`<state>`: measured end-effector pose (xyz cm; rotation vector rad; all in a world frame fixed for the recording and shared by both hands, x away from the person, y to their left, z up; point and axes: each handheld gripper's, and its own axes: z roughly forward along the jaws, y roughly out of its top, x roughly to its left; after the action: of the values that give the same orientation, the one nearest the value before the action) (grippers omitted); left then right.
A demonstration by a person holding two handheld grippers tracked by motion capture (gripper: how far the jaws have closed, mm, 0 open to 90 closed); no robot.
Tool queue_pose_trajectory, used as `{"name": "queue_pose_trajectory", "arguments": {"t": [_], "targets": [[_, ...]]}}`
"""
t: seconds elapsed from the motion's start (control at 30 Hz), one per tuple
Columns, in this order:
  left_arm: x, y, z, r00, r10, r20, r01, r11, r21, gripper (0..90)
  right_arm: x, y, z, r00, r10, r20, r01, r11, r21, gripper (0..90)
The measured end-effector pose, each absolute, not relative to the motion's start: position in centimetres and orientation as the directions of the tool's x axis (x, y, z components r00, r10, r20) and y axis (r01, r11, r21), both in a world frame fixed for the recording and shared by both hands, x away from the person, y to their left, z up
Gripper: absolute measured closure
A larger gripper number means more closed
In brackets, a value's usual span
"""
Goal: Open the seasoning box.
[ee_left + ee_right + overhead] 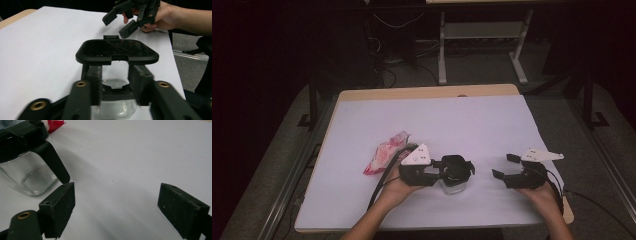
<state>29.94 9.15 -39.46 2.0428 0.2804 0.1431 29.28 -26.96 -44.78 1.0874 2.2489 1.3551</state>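
Observation:
A clear container with a black hinged lid stands at the near middle of the white table. My left gripper reaches in from the left and is shut on the container. In the left gripper view its jaws clamp the clear container just under the raised lid, one black pad on each side. My right gripper hovers open to the container's right, nothing between its pads. Its own view has the container at the upper left.
A crumpled pink-and-red packet lies left of my left hand, its tip showing in the right gripper view. The other gripper hangs beyond the lid in the left gripper view. Table frames and cables stand on the floor behind.

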Motion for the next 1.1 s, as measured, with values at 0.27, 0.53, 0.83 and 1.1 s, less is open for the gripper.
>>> {"name": "queue_pose_trajectory", "arguments": {"t": [0.27,0.53,0.83,1.1], "targets": [[29.9,8.9,-38.9,0.966,0.255,-0.051,0.166,-0.452,0.876,89.6,29.3,-27.1,-44.8,-0.669,0.733,0.125,0.451,0.266,0.852,14.2],[30.3,8.8,-38.1,0.969,0.233,-0.081,0.18,-0.44,0.88,89.7,29.3,-27.1,-44.8,-0.667,0.734,0.132,0.457,0.262,0.85,14.2],[30.7,7.8,-36.9,0.971,0.229,-0.066,0.165,-0.449,0.878,89.7,29.3,-27.0,-44.9,-0.673,0.729,0.13,0.452,0.266,0.851,14.2],[31.0,6.7,-36.1,0.973,0.222,-0.058,0.156,-0.457,0.876,89.8,29.2,-27.0,-44.9,-0.675,0.726,0.129,0.45,0.267,0.852,14.2]]}}
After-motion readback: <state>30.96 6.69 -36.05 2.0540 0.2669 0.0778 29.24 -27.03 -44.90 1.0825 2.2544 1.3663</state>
